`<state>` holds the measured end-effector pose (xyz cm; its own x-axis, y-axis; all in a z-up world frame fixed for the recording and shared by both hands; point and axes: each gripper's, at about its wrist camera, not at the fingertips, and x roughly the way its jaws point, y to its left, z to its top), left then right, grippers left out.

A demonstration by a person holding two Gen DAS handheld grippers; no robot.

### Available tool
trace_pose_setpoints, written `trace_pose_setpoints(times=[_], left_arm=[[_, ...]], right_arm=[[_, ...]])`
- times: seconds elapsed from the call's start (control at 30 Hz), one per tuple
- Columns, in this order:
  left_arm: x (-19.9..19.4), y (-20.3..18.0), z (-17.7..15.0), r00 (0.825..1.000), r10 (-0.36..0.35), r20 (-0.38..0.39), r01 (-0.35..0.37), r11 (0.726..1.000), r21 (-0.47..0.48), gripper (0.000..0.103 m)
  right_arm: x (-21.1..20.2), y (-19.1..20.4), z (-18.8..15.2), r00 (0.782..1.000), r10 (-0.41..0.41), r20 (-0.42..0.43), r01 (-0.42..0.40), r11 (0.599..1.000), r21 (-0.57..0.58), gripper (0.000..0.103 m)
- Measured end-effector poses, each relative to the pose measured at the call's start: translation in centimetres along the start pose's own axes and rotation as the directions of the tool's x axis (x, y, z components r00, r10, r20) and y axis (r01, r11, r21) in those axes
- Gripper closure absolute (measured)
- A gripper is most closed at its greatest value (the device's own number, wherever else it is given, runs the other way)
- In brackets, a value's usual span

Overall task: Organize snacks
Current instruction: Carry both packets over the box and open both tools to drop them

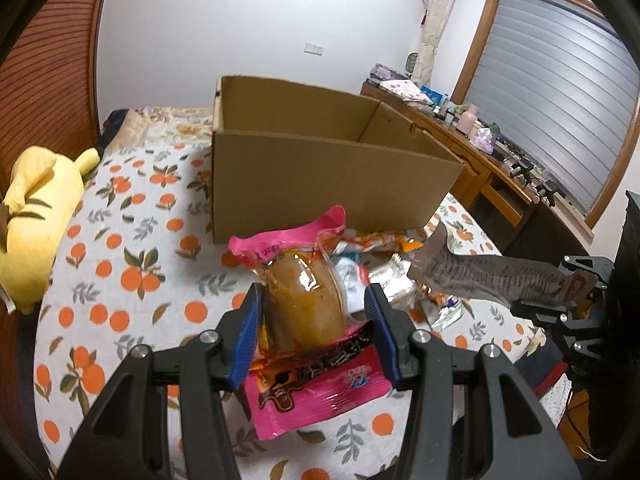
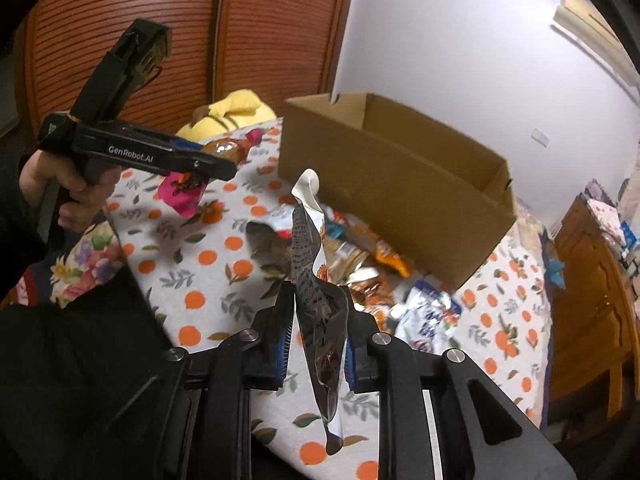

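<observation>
The left tongs [image 1: 314, 312] clamp a pink snack packet [image 1: 308, 320] above the bed [image 1: 120, 248], before the open cardboard box [image 1: 320, 168]. Only the right wrist view shows the right tongs [image 2: 316, 344] pinching a silver wrapper [image 2: 316, 304], and the snack pile [image 2: 372, 276] beside the box.

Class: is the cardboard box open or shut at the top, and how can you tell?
Open. The cardboard box has no flaps covering its top, and its inner walls show. Its floor is hidden, so contents cannot be told.

Pink snack packet [image 1: 316, 396], brown cardboard box [image 1: 320, 176], orange-fruit-patterned white bedsheet [image 1: 132, 248].
</observation>
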<state>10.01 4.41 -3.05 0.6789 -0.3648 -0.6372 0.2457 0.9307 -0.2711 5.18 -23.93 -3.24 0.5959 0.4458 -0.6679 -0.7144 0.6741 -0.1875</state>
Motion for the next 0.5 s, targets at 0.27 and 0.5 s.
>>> trace_pose_setpoints(times=[0.27, 0.5], left_arm=[[-0.4, -1.7, 2.8, 0.999, -0.009, 0.036, 0.007, 0.999, 0.046, 0.054], [-0.4, -2.5, 6.0, 0.998, -0.003, 0.062, -0.002, 0.997, 0.082, 0.054]], right_arm=[[-1.5, -2.1, 1.8, 0.997, -0.048, 0.064, 0.047, 0.999, 0.018, 0.084], [-2.4, -4.5, 3.8, 0.987, -0.099, 0.123, 0.094, 0.994, 0.050, 0.084]])
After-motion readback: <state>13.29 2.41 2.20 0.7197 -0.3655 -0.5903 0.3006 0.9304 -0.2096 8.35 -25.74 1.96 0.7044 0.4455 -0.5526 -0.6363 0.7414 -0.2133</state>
